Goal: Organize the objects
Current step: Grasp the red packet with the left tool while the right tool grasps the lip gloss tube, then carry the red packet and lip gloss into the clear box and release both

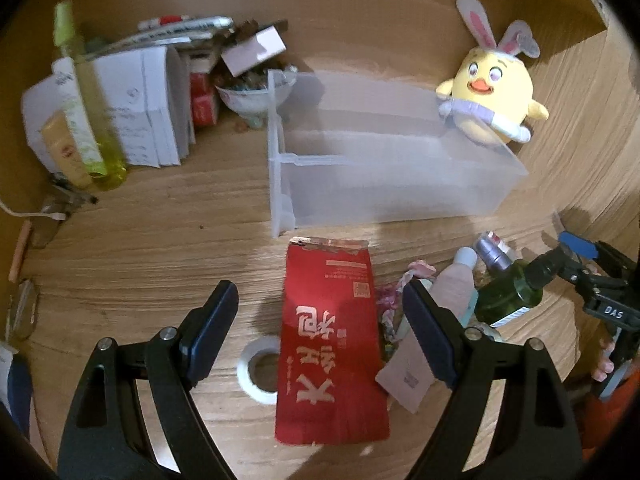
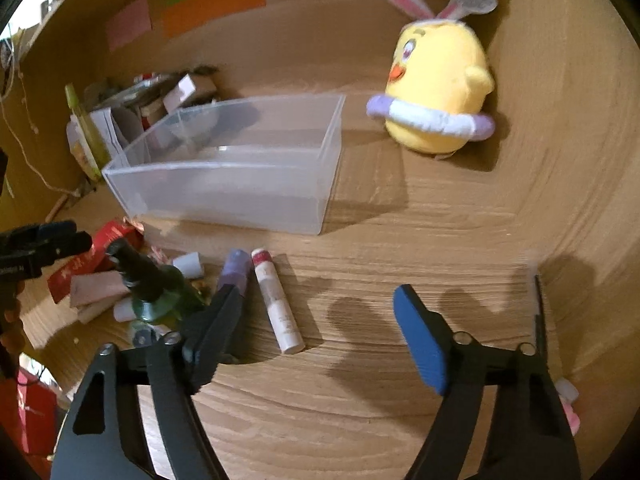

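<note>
Wooden desk — translucent bin holds nothing.

The red pouch at six o'clock carries large pale Chinese characters, seen upside down. White letters "DAS" mark the right gripper at three o'clock.

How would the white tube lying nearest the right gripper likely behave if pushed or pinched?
The white tube lies on its side on the wooden table, so a sideways nudge would probably roll it. Its smooth, round body may slip between the right gripper's open jaws. It looks small and probably light.
</note>
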Demonstrator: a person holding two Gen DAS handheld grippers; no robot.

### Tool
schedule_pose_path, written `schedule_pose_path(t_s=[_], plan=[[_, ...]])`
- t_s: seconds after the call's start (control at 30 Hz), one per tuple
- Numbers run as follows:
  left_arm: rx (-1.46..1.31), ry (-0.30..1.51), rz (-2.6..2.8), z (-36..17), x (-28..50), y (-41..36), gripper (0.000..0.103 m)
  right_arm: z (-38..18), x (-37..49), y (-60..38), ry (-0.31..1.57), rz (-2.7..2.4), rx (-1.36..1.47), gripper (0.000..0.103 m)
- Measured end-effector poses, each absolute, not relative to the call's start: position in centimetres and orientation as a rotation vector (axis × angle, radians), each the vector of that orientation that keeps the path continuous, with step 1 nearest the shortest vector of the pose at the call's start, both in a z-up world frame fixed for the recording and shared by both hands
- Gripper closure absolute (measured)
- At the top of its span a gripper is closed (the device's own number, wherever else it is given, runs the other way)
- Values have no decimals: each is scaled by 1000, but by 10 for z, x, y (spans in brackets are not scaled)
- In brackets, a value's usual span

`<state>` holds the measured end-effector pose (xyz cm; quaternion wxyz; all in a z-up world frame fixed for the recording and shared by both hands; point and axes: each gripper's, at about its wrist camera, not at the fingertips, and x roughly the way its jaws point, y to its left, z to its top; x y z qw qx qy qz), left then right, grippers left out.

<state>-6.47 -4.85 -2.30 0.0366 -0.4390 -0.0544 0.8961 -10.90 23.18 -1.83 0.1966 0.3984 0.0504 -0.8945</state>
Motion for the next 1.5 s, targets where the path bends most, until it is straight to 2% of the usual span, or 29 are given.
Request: schedule_pose_path(t_s=[0.3, 0.33, 0.4, 0.53, 0.67, 0.77, 0.87, 1.13, 1.5], plan=[[-1484, -151, 2650, -42, -95, -45, 18, -35, -126, 217, 235, -2447, 1185, 35], [-1503, -150, 2631, -43, -99, -46, 18, -36, -126, 216, 246, -2439, 1184, 37], [-1526, -137, 2621, -45, -104, -45, 18, -38, -128, 213, 263, -2418, 1188, 49], [-1560, -85, 2598, -51, -114, -41, 18, -41, -131, 210, 265, -2391, 1194, 60], [-1545, -42, 2575, -54, -118, -31, 29, -43, -134, 207, 268, -2374, 1206, 71], [-1536, -13, 2578, -53, -119, -27, 45, -44, -133, 206, 280, -2371, 1205, 78], [-1528, 0, 2586, -53, -119, -27, 47, -43, -133, 205, 284, -2372, 1200, 88], [-1460, -10, 2663, -42, -103, -36, 47, -33, -126, 213, 250, -2426, 1146, 89], [-1277, -89, 2793, -1, -74, -50, 47, 8, -107, 219, 202, -2493, 996, 89]])
